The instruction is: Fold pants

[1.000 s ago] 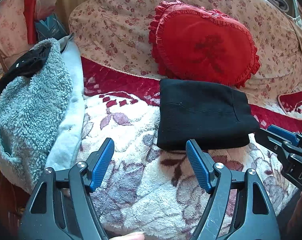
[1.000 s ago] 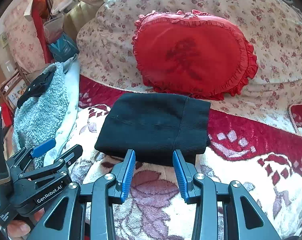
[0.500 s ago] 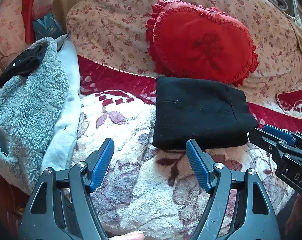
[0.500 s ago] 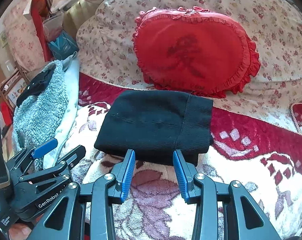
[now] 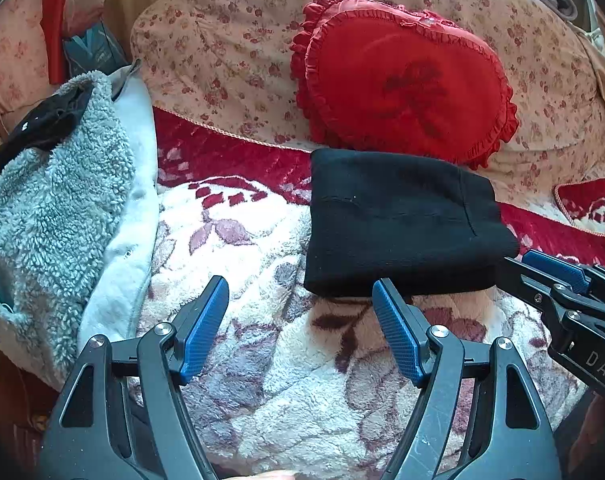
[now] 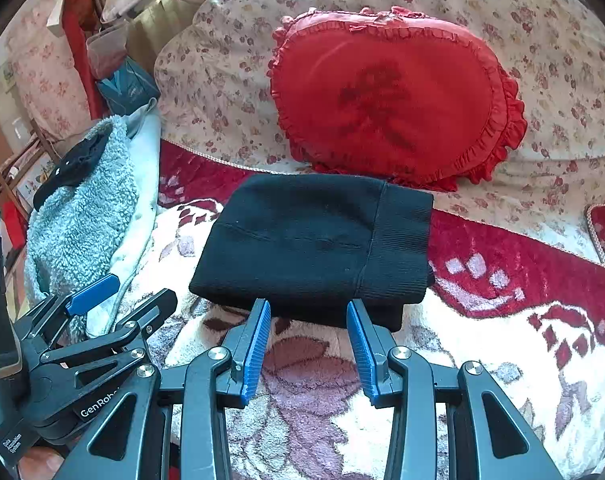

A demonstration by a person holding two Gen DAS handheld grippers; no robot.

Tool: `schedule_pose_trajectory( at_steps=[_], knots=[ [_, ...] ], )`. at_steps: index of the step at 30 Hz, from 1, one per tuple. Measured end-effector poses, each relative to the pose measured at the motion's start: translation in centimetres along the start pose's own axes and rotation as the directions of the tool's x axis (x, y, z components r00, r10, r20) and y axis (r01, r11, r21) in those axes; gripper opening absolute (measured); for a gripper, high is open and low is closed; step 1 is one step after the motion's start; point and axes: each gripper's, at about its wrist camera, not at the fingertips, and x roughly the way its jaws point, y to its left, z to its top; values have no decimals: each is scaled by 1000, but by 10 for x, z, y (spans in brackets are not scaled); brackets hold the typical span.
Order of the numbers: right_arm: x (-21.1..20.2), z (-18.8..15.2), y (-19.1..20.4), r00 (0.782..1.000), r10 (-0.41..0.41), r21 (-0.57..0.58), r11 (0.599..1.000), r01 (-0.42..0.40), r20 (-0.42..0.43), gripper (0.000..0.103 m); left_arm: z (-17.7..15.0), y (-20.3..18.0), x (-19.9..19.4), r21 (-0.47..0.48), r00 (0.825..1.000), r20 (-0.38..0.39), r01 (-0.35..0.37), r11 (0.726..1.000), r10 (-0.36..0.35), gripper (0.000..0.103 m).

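Observation:
The black pants (image 5: 398, 224) lie folded into a compact rectangle on the floral fleece blanket (image 5: 302, 380), just below the red heart cushion; they also show in the right wrist view (image 6: 314, 248). My left gripper (image 5: 300, 300) is open and empty, just in front of the bundle's near left corner. My right gripper (image 6: 308, 312) is open and empty, its fingertips at the bundle's near edge. The right gripper shows at the right edge of the left wrist view (image 5: 562, 280). The left gripper shows at lower left of the right wrist view (image 6: 102, 300).
A red heart-shaped cushion (image 5: 406, 84) leans on a floral pillow (image 5: 222, 60) behind the pants. A grey fleece garment (image 5: 54, 220) with a black item (image 5: 38, 128) on top lies at the left. Bags and clutter stand at far left.
Both grippers drew back slightly from the folded pants, which shifted a little up and left in the views. Both stayed open and empty.

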Motion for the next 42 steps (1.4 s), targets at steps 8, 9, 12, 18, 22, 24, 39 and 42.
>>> schedule_pose_trajectory(
  at_steps=[8,9,12,18,22,24,39,42],
  knots=[
    [6,-1,1,1000,3,-7,1000,-3,-14,38,-1,-1,3,0,1000,-6,3,1000,-3,75],
    [7,-1,1,1000,2,-6,1000,-2,-16,38,-1,-1,4,-1,1000,-8,4,1000,-4,75],
    [8,-1,1,1000,5,-1,1000,-5,-18,38,-1,0,5,-2,1000,-8,3,1000,-3,75],
    [10,0,0,1000,10,-3,1000,-10,-21,38,-1,-1,7,-1,1000,-14,1,1000,-1,75],
    [12,0,0,1000,11,-4,1000,-11,-28,38,-1,-1,8,3,1000,-17,3,1000,-3,75],
    [12,0,0,1000,11,-4,1000,-11,-27,38,-1,-1,9,1,1000,-19,2,1000,-2,75],
    [14,-3,3,999,12,0,1000,-12,-33,38,-4,0,11,-12,1000,-29,2,1000,-2,75],
    [15,-3,4,999,12,2,1000,-11,-38,39,-4,1,11,-13,1000,-29,3,1000,-3,75]
  ],
)
